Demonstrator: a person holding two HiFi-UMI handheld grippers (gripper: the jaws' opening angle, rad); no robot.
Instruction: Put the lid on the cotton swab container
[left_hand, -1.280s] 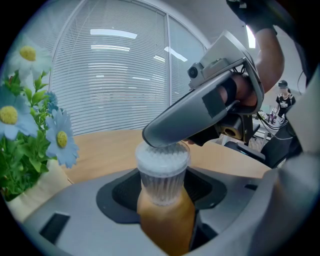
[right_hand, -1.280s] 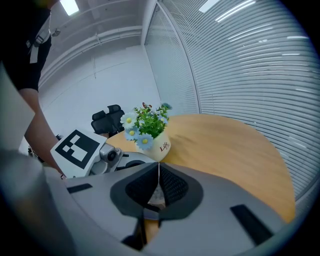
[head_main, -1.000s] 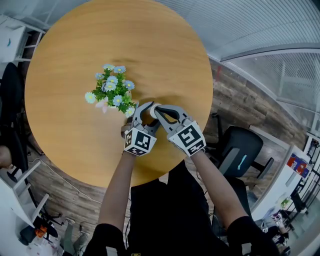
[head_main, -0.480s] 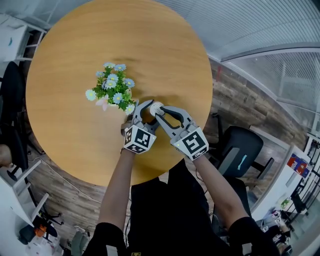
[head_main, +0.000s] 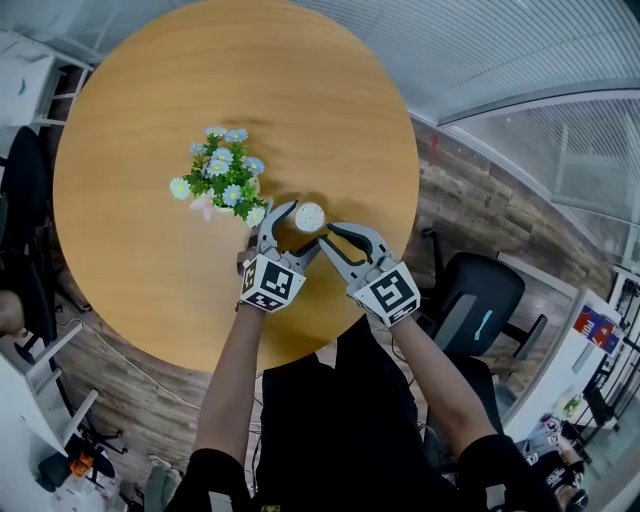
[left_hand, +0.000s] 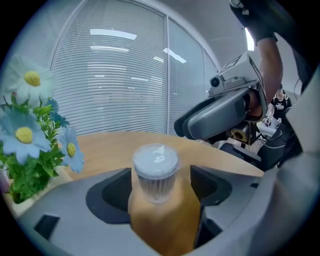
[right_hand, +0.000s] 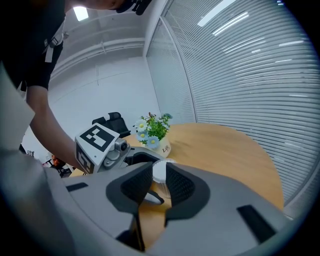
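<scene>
Left gripper fingers just opened, released around cotton swab container on bench; lid looks seated. Right gripper fingers apart, empty, hiding the container's base.

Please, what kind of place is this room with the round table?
Most likely an office or a meeting area. It has a round wooden table, a black office chair beside it, and glass walls with horizontal blinds.
</scene>
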